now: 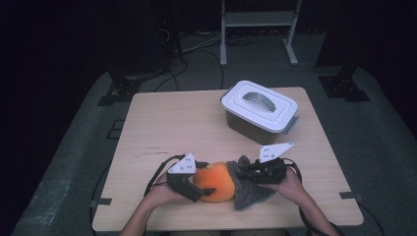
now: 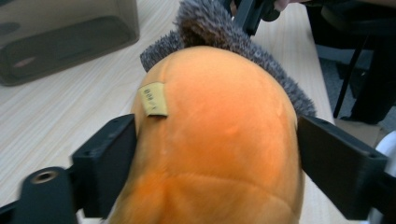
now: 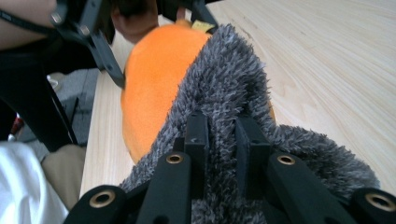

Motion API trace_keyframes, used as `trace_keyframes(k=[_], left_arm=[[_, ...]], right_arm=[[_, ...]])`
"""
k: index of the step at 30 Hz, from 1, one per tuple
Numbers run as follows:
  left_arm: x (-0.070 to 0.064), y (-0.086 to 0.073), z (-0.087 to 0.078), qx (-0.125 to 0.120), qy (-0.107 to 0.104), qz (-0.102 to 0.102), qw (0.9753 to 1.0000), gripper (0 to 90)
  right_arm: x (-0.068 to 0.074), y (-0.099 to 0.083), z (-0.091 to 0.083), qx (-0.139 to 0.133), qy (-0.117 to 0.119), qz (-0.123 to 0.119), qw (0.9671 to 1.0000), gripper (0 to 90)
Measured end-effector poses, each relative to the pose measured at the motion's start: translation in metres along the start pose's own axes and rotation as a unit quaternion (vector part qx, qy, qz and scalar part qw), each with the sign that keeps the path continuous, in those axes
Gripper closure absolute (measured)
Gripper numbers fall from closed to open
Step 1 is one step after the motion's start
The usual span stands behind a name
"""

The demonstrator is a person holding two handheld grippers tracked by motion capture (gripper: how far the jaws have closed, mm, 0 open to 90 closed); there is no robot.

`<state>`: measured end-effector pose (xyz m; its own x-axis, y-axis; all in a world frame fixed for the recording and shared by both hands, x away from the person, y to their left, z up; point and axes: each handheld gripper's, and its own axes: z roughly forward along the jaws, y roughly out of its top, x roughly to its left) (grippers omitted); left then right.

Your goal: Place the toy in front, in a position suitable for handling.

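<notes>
An orange plush toy [image 1: 215, 183] with a grey furry part [image 1: 248, 189] lies near the front edge of the wooden table [image 1: 172, 123]. My left gripper [image 1: 205, 178] straddles the orange body. In the left gripper view its jaws press both sides of the orange plush [image 2: 219, 140], which bears a small yellow tag [image 2: 154, 99]. My right gripper [image 1: 243, 172] comes in from the right. In the right gripper view it [image 3: 223, 135] is shut on a fold of the grey fur [image 3: 224, 79], with the orange body [image 3: 159, 79] beyond it.
A grey plastic box with a white handled lid [image 1: 259, 105] stands at the back right of the table; its dark wall [image 2: 65, 37] shows in the left gripper view. Bare wood lies between the box and the toy. A metal stand [image 1: 258, 19] is on the floor behind.
</notes>
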<state>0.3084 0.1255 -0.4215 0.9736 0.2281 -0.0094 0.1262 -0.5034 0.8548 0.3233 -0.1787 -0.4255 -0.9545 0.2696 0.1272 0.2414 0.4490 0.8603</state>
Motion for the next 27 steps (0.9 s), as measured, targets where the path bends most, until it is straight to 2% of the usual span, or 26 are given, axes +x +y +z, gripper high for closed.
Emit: trace_keyframes(k=[2,5,7,9,11,12,14,15,19,22,24,27], left_arm=[[0.001,0.001,-0.001,-0.001,-0.003,-0.01,0.9999,12.2],[0.005,-0.002,-0.001,0.019,-0.006,-0.034,0.9992,10.1],[0.006,-0.004,-0.001,0.019,-0.011,-0.038,0.999,14.4],[0.004,-0.003,-0.002,0.02,-0.001,-0.024,0.9995,24.2],[0.0,-0.001,-0.003,0.009,0.019,0.009,0.9998,31.0],[-0.003,0.001,-0.002,0.004,0.029,0.022,0.9993,32.8],[-0.009,0.003,-0.002,0.001,0.061,0.053,0.9967,34.8],[-0.01,0.003,-0.002,0.005,0.066,0.059,0.996,35.1],[-0.005,-0.001,-0.002,0.004,0.05,0.04,0.998,33.2],[-0.001,-0.003,-0.003,0.002,0.037,0.021,0.9991,27.1],[-0.001,-0.003,-0.003,0.001,0.033,0.021,0.9992,24.7],[-0.002,-0.004,-0.001,-0.008,0.018,0.025,0.9995,21.0]], right_arm=[[0.0,-0.003,-0.002,0.005,0.002,0.002,1.0,76.0],[-0.002,-0.007,-0.004,0.012,0.005,0.0,0.9999,76.0],[-0.002,-0.007,-0.006,0.012,0.004,0.0,0.9999,76.0],[0.0,-0.002,-0.009,0.004,-0.003,-0.009,0.9999,76.1],[0.003,0.005,-0.011,-0.02,-0.008,-0.016,0.9996,76.1],[0.005,0.008,-0.012,-0.031,-0.01,-0.019,0.9993,76.1],[0.008,0.013,-0.011,-0.031,-0.02,-0.03,0.9989,76.1],[0.008,0.013,-0.01,-0.03,-0.026,-0.031,0.9987,76.1],[0.0,0.003,-0.007,-0.01,-0.014,-0.008,0.9998,76.0],[-0.003,-0.004,-0.006,0.019,-0.023,-0.004,0.9995,76.0],[-0.003,-0.002,-0.01,0.011,-0.022,-0.003,0.9997,76.1],[0.003,0.009,-0.017,-0.04,-0.01,-0.01,0.9991,75.9]])
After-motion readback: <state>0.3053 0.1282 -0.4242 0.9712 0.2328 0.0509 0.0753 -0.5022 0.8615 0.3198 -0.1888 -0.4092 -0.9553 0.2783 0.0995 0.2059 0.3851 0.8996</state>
